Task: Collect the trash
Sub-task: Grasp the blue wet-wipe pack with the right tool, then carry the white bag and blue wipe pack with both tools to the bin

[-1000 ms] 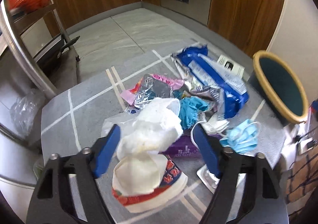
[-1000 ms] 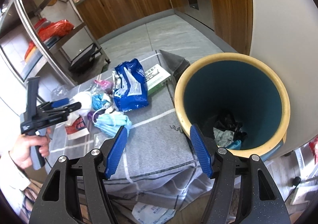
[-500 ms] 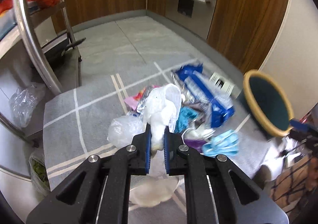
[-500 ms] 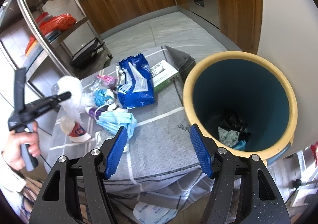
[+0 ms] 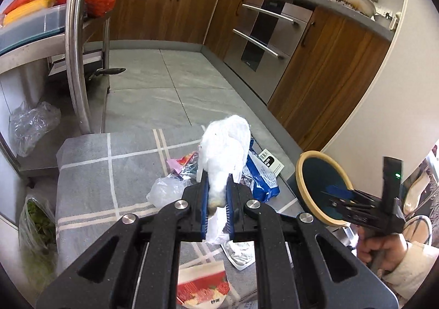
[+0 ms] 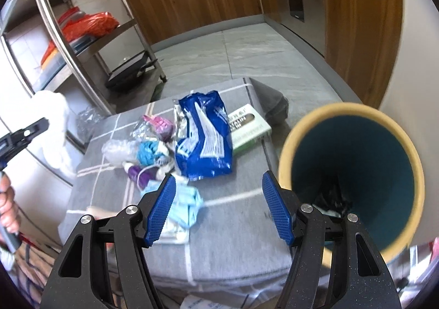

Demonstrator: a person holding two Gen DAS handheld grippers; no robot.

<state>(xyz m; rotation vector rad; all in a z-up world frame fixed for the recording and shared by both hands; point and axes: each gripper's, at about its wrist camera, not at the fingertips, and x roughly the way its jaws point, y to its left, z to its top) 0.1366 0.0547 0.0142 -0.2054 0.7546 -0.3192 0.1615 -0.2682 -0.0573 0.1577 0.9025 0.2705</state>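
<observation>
My left gripper (image 5: pixel 216 193) is shut on a crumpled white tissue wad (image 5: pixel 223 152), held up above the grey checked cloth (image 5: pixel 109 172). From the right wrist view the tissue wad (image 6: pixel 55 128) hangs at the far left in the left gripper (image 6: pixel 41 125). Trash lies on the cloth: a blue foil bag (image 6: pixel 203 136), a light blue face mask (image 6: pixel 189 204), a purple item (image 6: pixel 140 174), a clear plastic bag (image 5: pixel 164 191) and a red-printed wrapper (image 5: pixel 203 287). The yellow-rimmed teal bin (image 6: pixel 354 177) stands at the right. My right gripper (image 6: pixel 218 210) is open and holds nothing, over the cloth beside the bin.
A green-and-white box (image 6: pixel 247 128) lies behind the blue bag. A steel shelf rack (image 5: pixel 74 43) with red bags stands at the left, wooden cabinets and an oven (image 5: pixel 263 34) behind. A person's hand (image 5: pixel 381 248) grips the right gripper's handle near the bin (image 5: pixel 321 188).
The left gripper closed on the white tissue wad and lifted it off the pile. The right gripper shifted left, away from over the bin, still open.
</observation>
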